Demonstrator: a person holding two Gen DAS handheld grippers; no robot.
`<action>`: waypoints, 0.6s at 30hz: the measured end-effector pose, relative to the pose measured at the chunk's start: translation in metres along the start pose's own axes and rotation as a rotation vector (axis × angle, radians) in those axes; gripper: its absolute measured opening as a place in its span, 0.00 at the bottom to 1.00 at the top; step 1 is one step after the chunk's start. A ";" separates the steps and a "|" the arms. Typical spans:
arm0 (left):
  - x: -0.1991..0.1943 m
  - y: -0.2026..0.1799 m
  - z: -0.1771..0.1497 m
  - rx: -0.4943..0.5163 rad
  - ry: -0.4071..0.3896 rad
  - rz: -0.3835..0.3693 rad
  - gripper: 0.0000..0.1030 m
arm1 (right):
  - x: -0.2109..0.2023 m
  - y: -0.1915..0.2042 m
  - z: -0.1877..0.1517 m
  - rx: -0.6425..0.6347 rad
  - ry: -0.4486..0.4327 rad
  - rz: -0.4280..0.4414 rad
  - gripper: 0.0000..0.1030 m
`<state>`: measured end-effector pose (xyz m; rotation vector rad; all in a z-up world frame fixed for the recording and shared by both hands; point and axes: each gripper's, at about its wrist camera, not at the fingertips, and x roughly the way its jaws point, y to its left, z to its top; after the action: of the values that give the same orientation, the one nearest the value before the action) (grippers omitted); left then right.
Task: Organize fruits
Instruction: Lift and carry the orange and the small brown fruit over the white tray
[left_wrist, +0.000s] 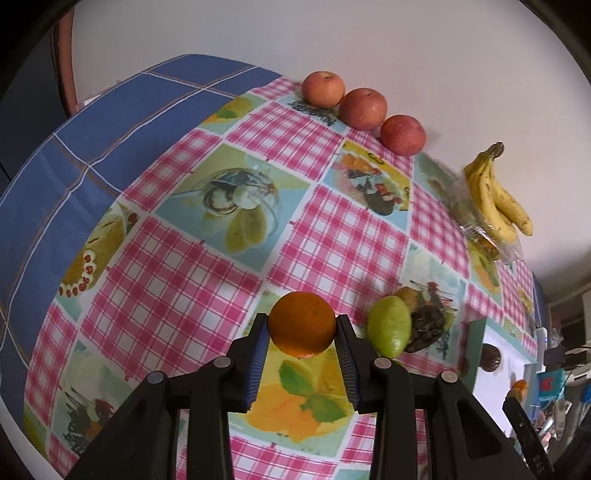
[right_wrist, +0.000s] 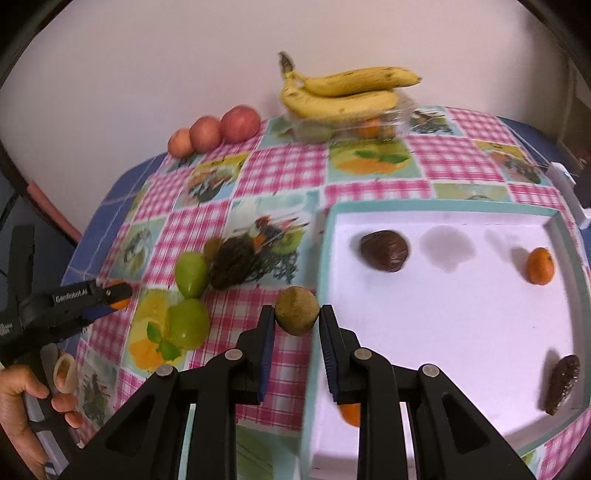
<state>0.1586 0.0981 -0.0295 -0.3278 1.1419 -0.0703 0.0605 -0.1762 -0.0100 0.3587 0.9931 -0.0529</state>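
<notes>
The left tool (left_wrist: 302, 325) is clamped on an orange (left_wrist: 302, 323), held above the checked cloth of the worktop (left_wrist: 184, 258) beside a green fruit (left_wrist: 389, 326). The right tool (right_wrist: 297, 314) grips a kiwi (right_wrist: 297, 310) at the left edge of the white tray (right_wrist: 443, 214), which holds a small orange fruit (right_wrist: 540, 266) and two dark brown fruits (right_wrist: 385, 251). Three apples (left_wrist: 362, 109) and bananas (left_wrist: 495, 195) sit by the wall.

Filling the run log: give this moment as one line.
left claw: shut on orange | right claw: shut on kiwi | both lifted above tablecloth
</notes>
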 end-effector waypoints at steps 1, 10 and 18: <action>-0.002 -0.002 0.000 0.002 -0.004 -0.001 0.37 | -0.002 -0.005 0.001 0.010 -0.004 -0.003 0.24; -0.010 -0.033 -0.010 0.035 -0.013 -0.036 0.37 | -0.016 -0.069 0.005 0.130 -0.014 -0.072 0.24; -0.010 -0.077 -0.027 0.102 0.004 -0.074 0.37 | -0.035 -0.143 0.000 0.264 -0.018 -0.165 0.24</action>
<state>0.1390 0.0212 -0.0084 -0.2794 1.1255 -0.1936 0.0119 -0.3145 -0.0197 0.5157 0.9979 -0.3389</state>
